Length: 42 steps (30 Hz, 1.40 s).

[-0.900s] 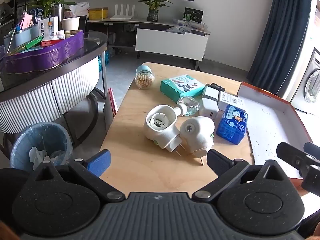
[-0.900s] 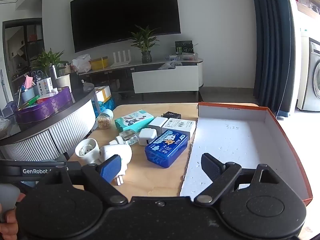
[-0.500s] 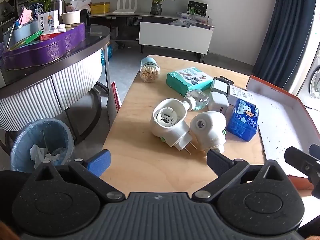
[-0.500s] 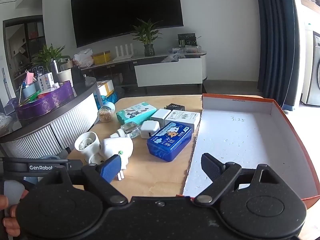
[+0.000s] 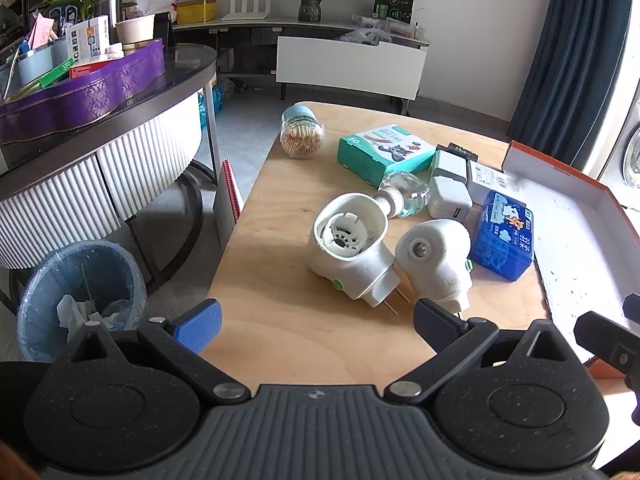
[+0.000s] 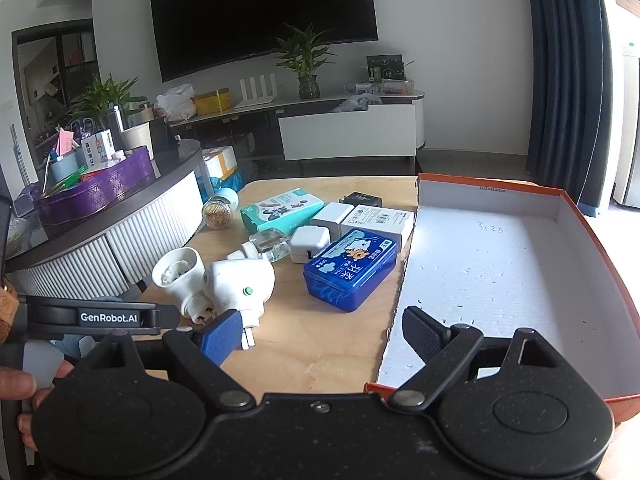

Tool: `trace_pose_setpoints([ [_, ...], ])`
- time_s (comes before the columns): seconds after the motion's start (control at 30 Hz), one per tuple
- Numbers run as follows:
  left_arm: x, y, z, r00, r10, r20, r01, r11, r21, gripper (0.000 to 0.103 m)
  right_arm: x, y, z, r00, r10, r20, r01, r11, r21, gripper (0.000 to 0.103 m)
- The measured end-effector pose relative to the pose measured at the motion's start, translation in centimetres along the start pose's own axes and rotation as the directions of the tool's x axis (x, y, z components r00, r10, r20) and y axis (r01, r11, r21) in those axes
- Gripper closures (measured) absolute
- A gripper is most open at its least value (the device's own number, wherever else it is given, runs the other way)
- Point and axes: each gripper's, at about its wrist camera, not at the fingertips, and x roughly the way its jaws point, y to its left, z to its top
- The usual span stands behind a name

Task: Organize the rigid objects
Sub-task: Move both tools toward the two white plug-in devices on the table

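Both sets of jaws stand wide open and hold nothing: the left gripper (image 5: 316, 326) hangs over the near edge of the wooden table (image 5: 280, 332), the right gripper (image 6: 322, 332) by the orange-rimmed tray (image 6: 600, 248). Two white plug-in vaporizers (image 5: 350, 256) (image 5: 436, 258) lie on their sides, touching, prongs pointing near. Beyond them crowd a clear bottle (image 5: 404, 196), white adapters (image 5: 448, 200), a teal box (image 5: 384, 154) and a blue case (image 5: 504, 246); a toothpick jar (image 5: 302, 136) lies far left.
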Motion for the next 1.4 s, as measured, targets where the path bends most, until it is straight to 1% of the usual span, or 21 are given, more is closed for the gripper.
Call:
trace_pose_setpoints([
  [0.37, 0.5, 0.3, 0.1, 1.0, -0.005, -0.011, 0.005, 1.0, 0.0, 0.0, 0.6, 0.5, -0.4, 1.0, 0.018, -0.023, -0.018, 1.0, -0.015, 0.001],
  [1.4, 2.3, 0.4, 1.4, 1.0, 0.004, -0.008, -0.003, 1.0, 0.011, 0.0, 1.4, 0.2, -0.8, 0.998, 0.021, -0.052, -0.022, 1.0, -0.002, 0.001],
])
